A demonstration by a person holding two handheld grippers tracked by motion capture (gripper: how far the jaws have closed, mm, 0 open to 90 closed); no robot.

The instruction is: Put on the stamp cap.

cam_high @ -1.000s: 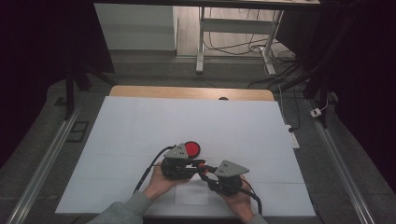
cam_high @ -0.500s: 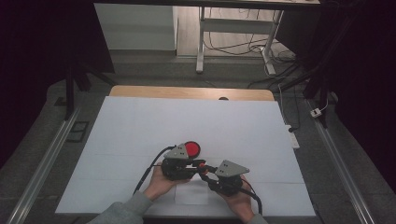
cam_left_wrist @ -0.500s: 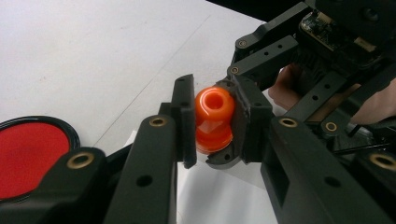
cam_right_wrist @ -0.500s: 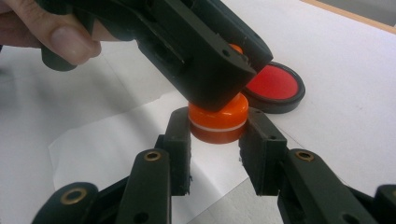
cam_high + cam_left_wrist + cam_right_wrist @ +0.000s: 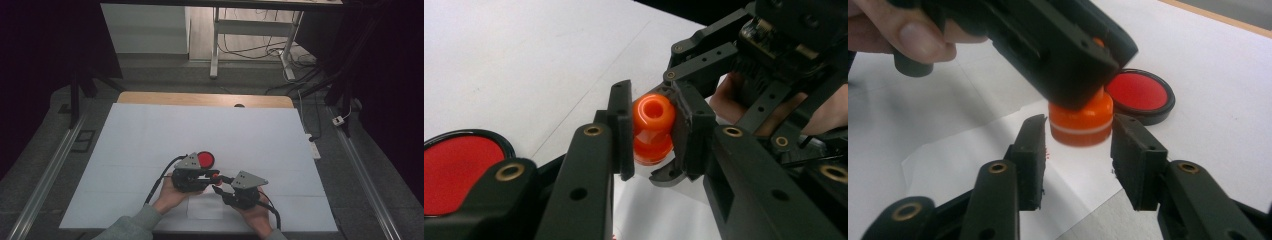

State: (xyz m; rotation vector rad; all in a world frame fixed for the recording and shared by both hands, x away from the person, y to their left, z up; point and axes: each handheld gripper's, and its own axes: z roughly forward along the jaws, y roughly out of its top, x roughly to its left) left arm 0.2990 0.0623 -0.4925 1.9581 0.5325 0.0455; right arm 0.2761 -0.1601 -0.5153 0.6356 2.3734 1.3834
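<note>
An orange round stamp-like piece (image 5: 653, 117) hangs just above the table, and my left gripper (image 5: 651, 130) is shut on its upper part. From the right gripper view its lower body (image 5: 1080, 122) has a pale ring around it. My right gripper (image 5: 1080, 131) has just been opening. Its pads stand on either side of that lower body with a gap on each side. In the high view both grippers meet at the table's front middle, left gripper (image 5: 216, 175) and right gripper (image 5: 222, 182) tip to tip.
A round red pad in a black case (image 5: 205, 159) lies just beyond the grippers, also in close view as the red pad (image 5: 1138, 92). A white sheet (image 5: 200, 130) covers the table, with a wooden edge (image 5: 200, 98) at the back. A small paper slip (image 5: 207, 207) lies under the hands.
</note>
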